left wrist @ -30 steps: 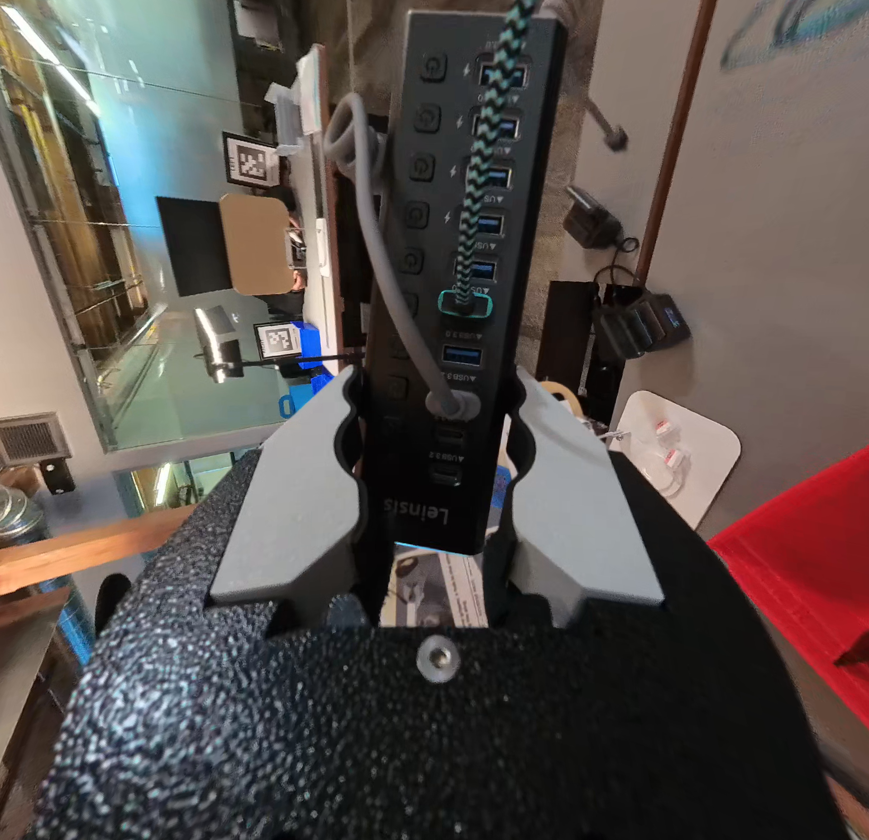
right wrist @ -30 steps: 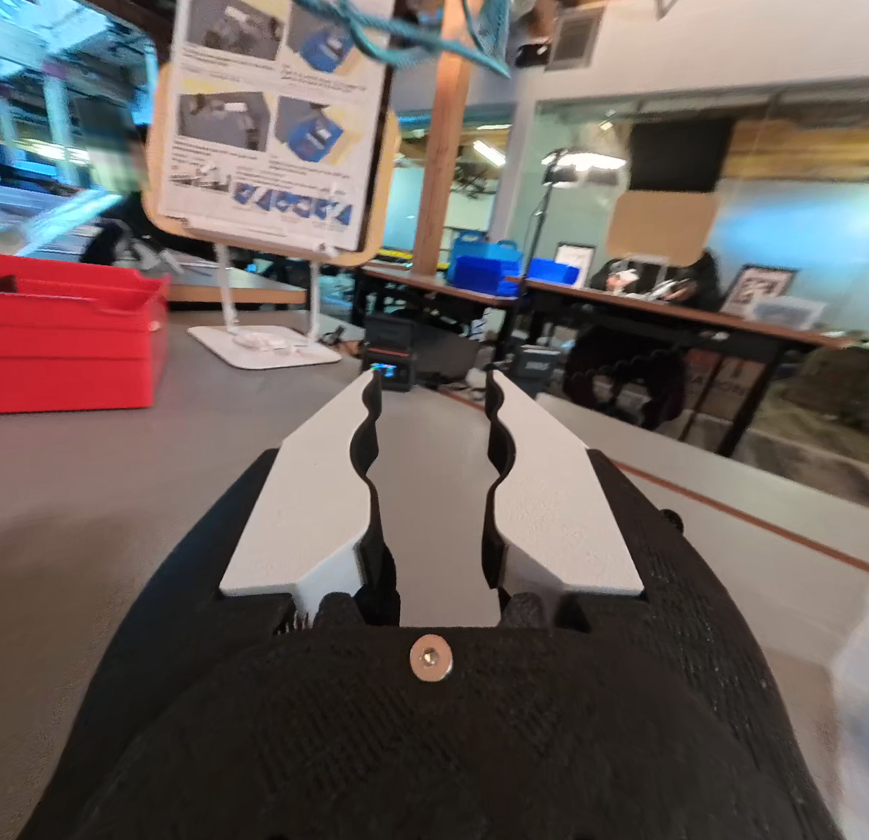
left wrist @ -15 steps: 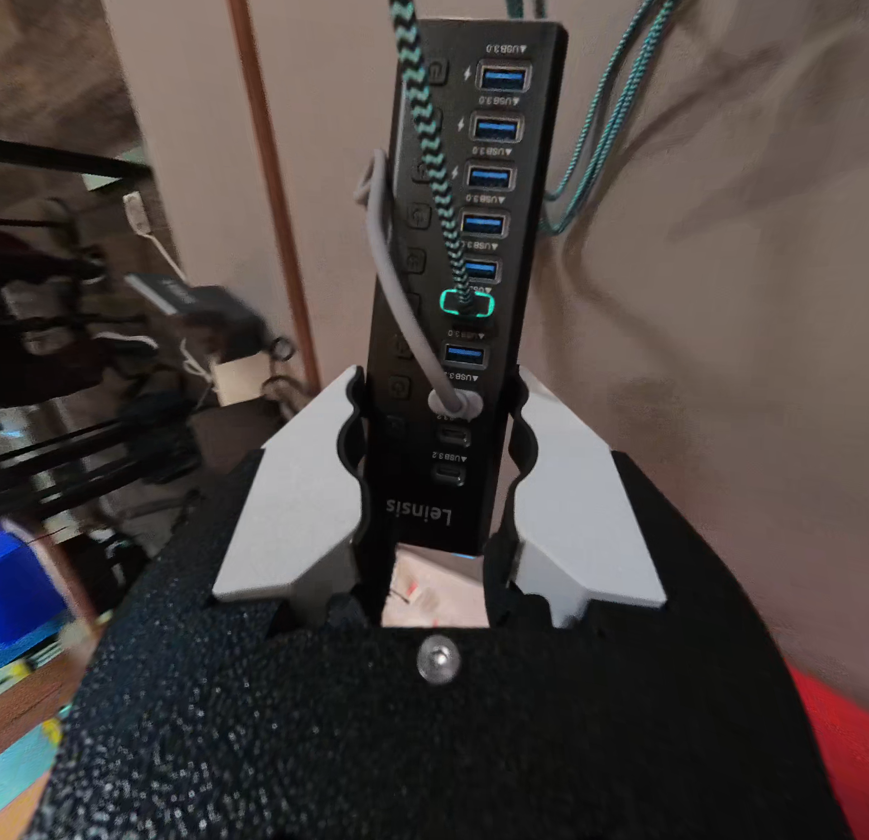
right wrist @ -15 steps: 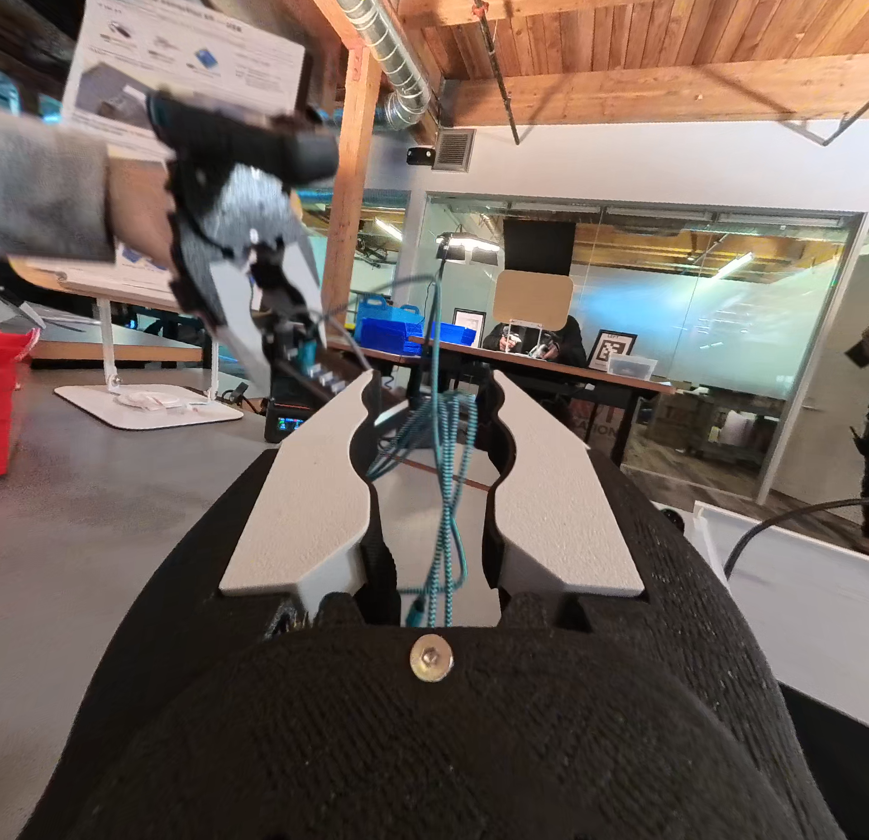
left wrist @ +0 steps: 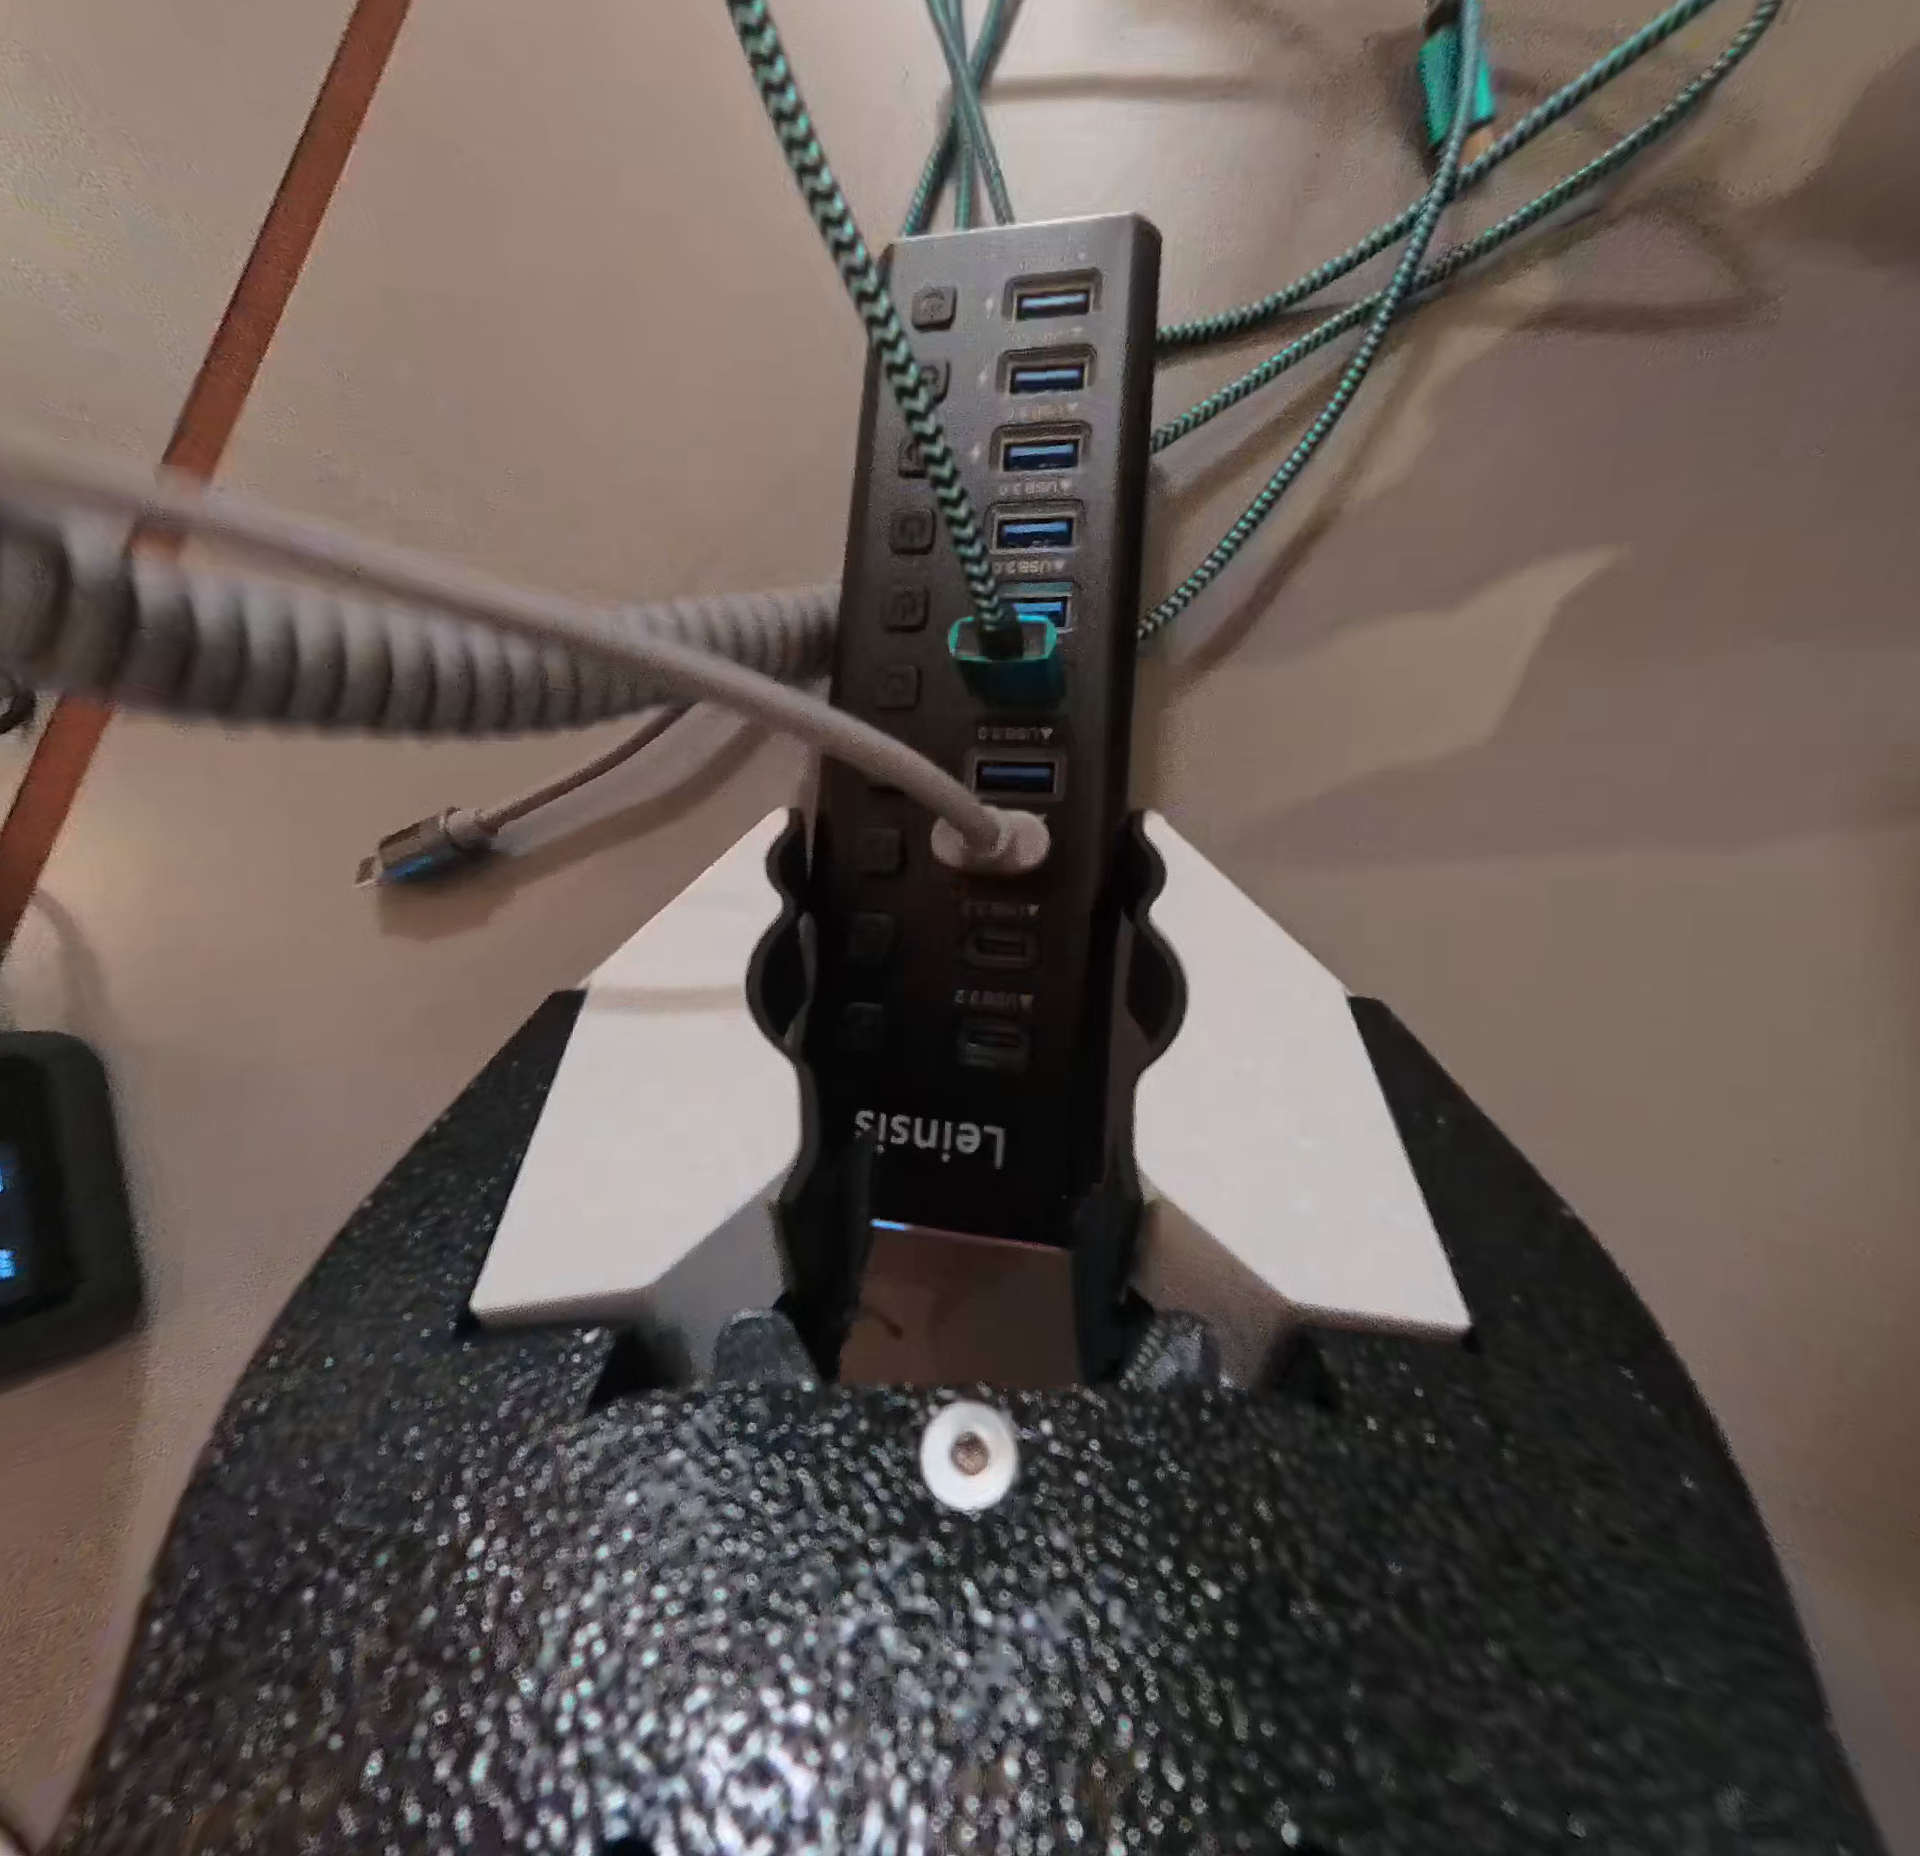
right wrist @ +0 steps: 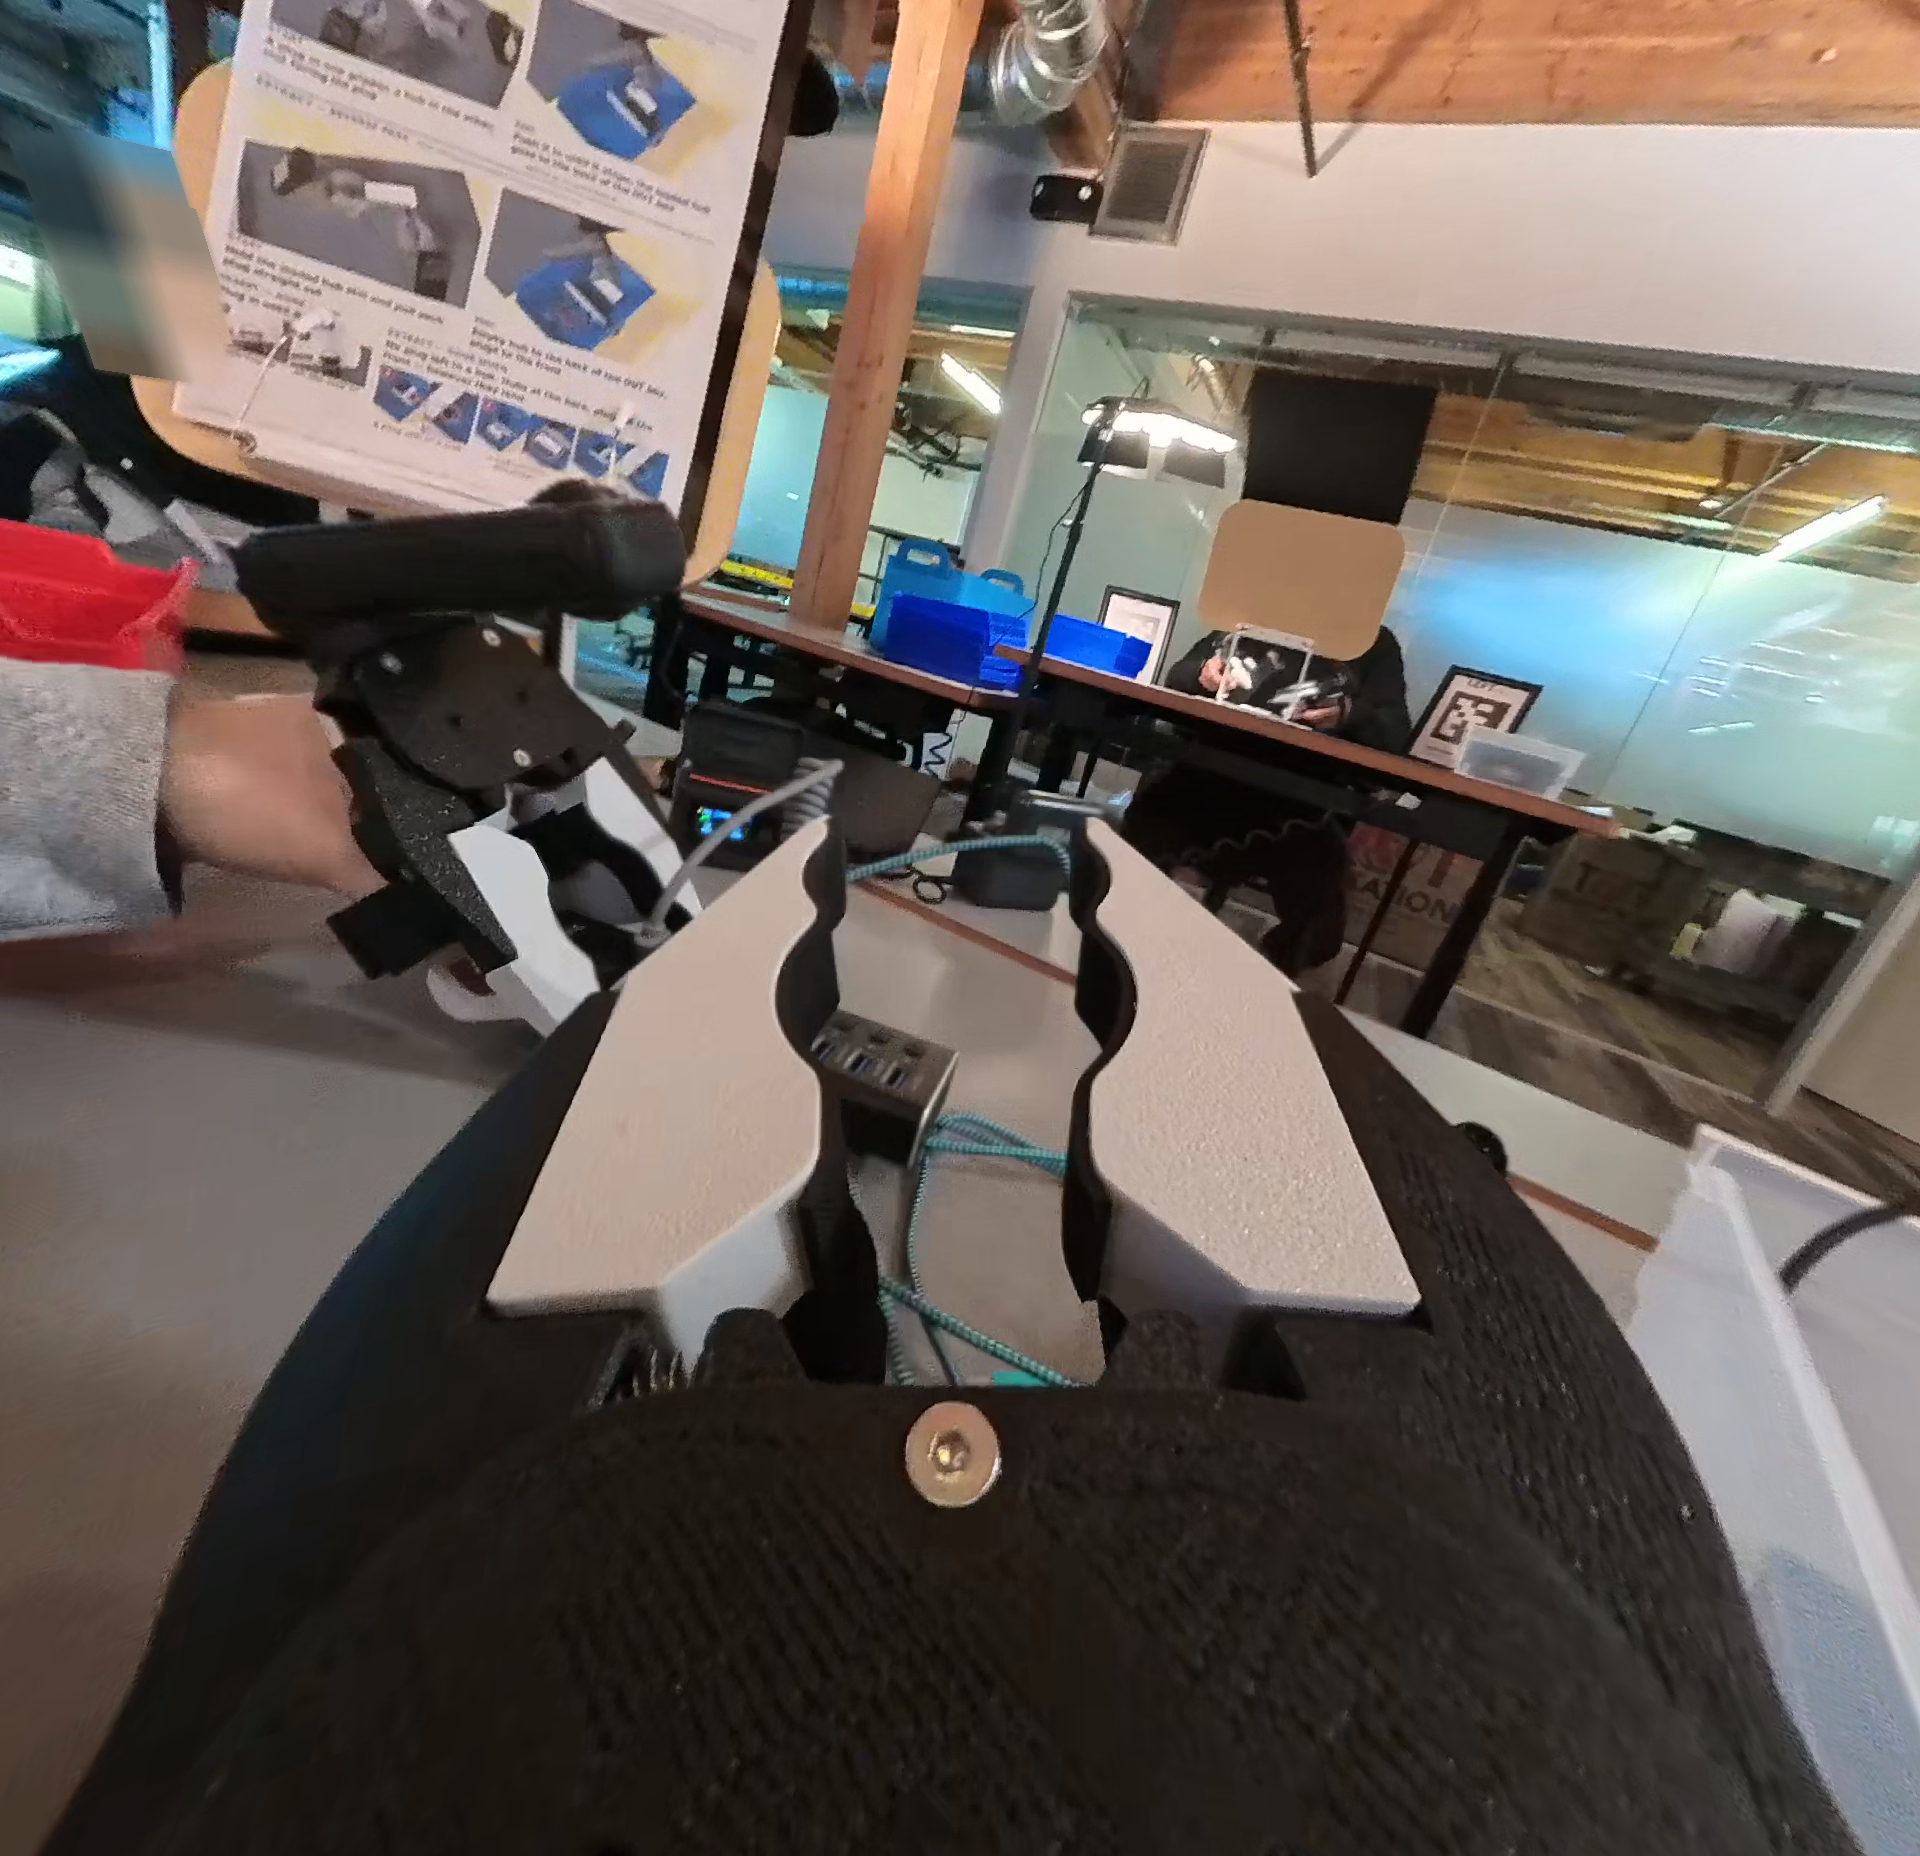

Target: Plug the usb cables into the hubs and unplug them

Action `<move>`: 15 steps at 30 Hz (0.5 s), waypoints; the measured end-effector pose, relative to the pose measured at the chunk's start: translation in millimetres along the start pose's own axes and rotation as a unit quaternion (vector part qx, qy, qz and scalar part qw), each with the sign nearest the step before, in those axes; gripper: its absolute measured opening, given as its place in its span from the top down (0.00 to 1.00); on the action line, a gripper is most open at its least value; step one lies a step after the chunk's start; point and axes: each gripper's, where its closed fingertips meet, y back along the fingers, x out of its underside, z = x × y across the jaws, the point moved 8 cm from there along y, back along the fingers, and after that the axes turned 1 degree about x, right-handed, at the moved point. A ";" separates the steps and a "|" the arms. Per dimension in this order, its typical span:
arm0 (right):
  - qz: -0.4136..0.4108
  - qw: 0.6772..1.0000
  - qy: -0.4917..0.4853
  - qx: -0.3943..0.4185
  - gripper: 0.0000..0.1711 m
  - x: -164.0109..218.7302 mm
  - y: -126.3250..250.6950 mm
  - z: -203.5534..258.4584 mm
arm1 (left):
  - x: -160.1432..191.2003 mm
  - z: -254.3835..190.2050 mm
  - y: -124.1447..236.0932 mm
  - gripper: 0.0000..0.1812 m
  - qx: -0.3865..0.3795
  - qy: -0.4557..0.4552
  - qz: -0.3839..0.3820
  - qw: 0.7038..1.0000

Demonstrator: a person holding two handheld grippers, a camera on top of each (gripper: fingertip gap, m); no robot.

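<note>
My left gripper (left wrist: 964,840) is shut on the lower end of a long black USB hub (left wrist: 1081,663) and holds it over the grey table. A green braided cable (left wrist: 831,206) is plugged into a middle port by its teal plug (left wrist: 1006,663). A grey cable (left wrist: 727,684) is plugged in just below it. My right gripper (right wrist: 956,856) is open and empty. Between its fingers a small dark hub (right wrist: 883,1063) lies on the table with teal braided cable (right wrist: 982,1152) beside it. The left gripper (right wrist: 488,850) also shows in the right wrist view, held by a hand.
A coiled grey cable (left wrist: 312,643) and a loose grey connector (left wrist: 416,856) lie at the left. More green cable (left wrist: 1403,279) is strewn on the table. A red bin (right wrist: 83,601), an instruction board (right wrist: 468,196) and a white tray (right wrist: 1787,1370) surround the work area. Spacing between my two grippers at the tips: around 20 centimeters.
My left gripper has swung the black hub from upright in the air down toward the table. My right gripper has tilted down over the small hub and stays open.
</note>
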 end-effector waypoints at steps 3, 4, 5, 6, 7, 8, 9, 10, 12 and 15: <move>0.028 0.999 -0.001 -0.025 0.76 6.2 -3.3 5.8 | 6.7 -3.5 -0.9 0.63 -0.024 0.039 -0.042 0.998; 0.040 0.999 0.000 -0.031 0.76 8.5 -4.2 7.3 | 10.0 -2.8 -0.6 0.55 -0.047 0.069 -0.054 0.995; 0.053 0.998 -0.002 -0.037 0.77 11.2 -5.4 8.9 | 14.2 -3.5 0.2 0.50 -0.059 0.096 -0.064 0.992; 0.071 0.997 -0.007 -0.043 0.78 14.9 -7.2 10.7 | 18.1 -4.2 1.6 0.44 -0.070 0.110 -0.074 0.989; 0.093 0.994 -0.015 -0.046 0.79 19.2 -9.8 12.7 | 19.8 -4.1 3.9 0.43 -0.078 0.115 -0.086 0.987; 0.115 0.992 -0.026 -0.044 0.82 23.1 -13.0 15.0 | 20.6 -3.9 5.1 0.43 -0.081 0.111 -0.088 0.987; 0.132 0.990 -0.042 -0.039 0.84 26.2 -17.7 17.7 | 20.1 -4.6 5.1 0.45 -0.076 0.107 -0.090 0.987; 0.146 0.987 -0.060 -0.036 0.84 29.2 -23.9 21.7 | 19.0 -5.9 4.2 0.48 -0.063 0.102 -0.097 0.988; 0.188 0.979 -0.076 -0.040 0.84 38.4 -39.7 32.4 | 15.2 -8.4 1.9 0.53 -0.041 0.084 -0.103 0.990; 0.241 0.967 -0.064 -0.041 0.83 48.2 -62.5 46.0 | 11.0 -9.2 -1.6 0.60 -0.020 0.070 -0.106 0.992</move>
